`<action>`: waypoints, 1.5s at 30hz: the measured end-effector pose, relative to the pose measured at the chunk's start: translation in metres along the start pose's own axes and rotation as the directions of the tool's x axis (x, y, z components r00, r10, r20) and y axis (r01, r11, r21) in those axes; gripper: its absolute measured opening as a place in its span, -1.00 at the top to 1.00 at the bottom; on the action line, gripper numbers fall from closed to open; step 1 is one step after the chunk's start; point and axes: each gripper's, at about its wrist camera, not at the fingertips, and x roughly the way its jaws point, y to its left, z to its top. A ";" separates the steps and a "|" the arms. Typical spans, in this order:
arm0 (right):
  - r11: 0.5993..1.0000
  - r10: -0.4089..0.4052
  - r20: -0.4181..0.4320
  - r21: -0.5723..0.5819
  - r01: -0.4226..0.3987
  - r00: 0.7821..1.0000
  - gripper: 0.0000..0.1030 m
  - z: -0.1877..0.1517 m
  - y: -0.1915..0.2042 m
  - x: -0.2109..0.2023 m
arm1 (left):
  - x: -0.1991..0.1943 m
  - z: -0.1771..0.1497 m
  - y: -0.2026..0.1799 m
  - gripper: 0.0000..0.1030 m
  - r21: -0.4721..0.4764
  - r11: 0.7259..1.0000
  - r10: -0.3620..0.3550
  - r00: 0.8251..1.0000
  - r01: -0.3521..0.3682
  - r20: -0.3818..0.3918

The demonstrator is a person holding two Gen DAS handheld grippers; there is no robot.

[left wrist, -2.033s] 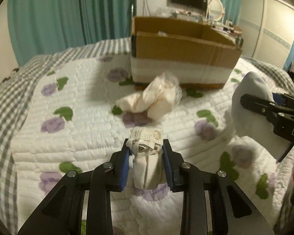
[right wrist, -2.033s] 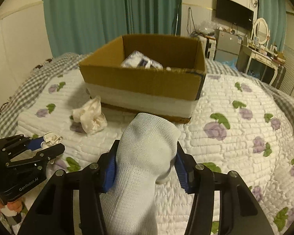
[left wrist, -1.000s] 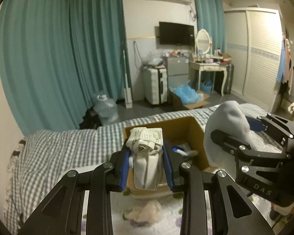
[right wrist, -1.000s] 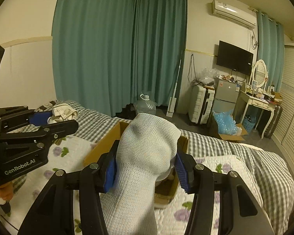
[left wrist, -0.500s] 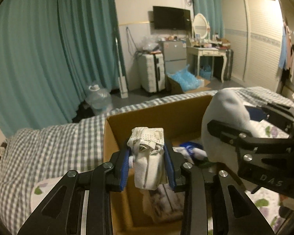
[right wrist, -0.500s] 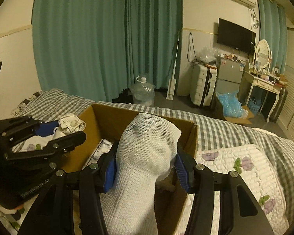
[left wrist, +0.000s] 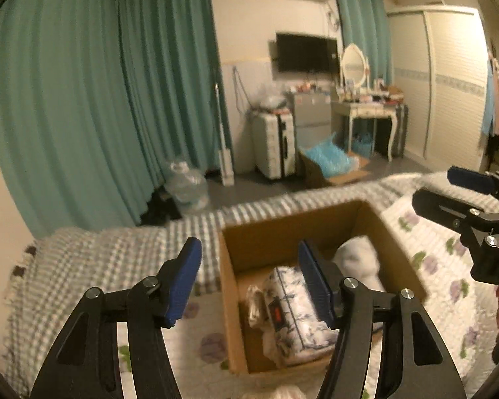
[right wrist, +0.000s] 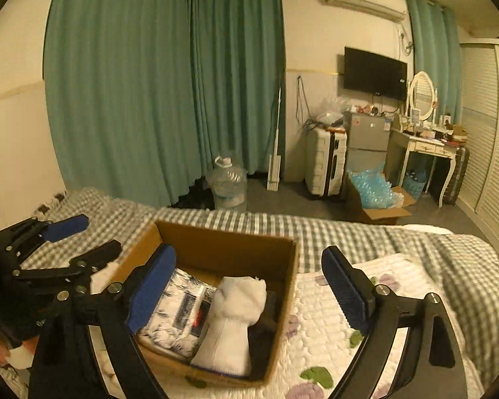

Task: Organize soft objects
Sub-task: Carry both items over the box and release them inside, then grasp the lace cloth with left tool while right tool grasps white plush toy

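Both grippers, left and right, hang wide open and empty above the box; descending carelessly could snag the sock below.

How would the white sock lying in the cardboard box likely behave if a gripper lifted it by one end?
The white sock would probably flop and dangle; its knit fabric already bends over the things beneath it in the cardboard box. It looks light and unlikely to slip or break.
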 end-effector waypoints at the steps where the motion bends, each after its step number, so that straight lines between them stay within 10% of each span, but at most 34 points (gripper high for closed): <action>1: 1.000 -0.004 0.014 0.000 0.004 1.000 -0.82 0.005 0.001 -0.015 | -0.014 0.004 0.000 -0.19 0.000 1.000 0.003 1.000 -0.003 0.019; 4: 1.000 -0.023 0.052 -0.017 0.024 0.998 -0.85 0.018 0.006 -0.056 | -0.058 0.016 -0.001 -0.50 0.002 1.000 0.010 0.996 -0.010 0.084; 12: 0.997 -0.017 0.095 -0.067 0.023 0.995 -0.98 0.016 0.024 -0.144 | -0.171 0.021 -0.003 -0.52 0.006 1.000 -0.023 0.969 0.022 0.247; 18: 0.995 -0.016 0.047 -0.099 0.020 0.999 -0.98 -0.016 0.033 -0.165 | -0.200 -0.001 -0.004 -0.52 -0.011 1.000 0.008 0.973 -0.005 0.230; 29: 1.000 0.012 -0.166 -0.011 -0.014 0.986 -0.98 -0.128 0.026 -0.087 | -0.123 -0.073 -0.012 -0.52 -0.024 0.999 -0.021 1.000 0.021 -0.017; 45: 0.997 0.062 -0.472 -0.019 -0.080 0.879 -0.75 -0.229 0.044 0.024 | -0.005 -0.162 -0.008 -0.52 -0.040 0.999 -0.029 0.977 0.021 -0.211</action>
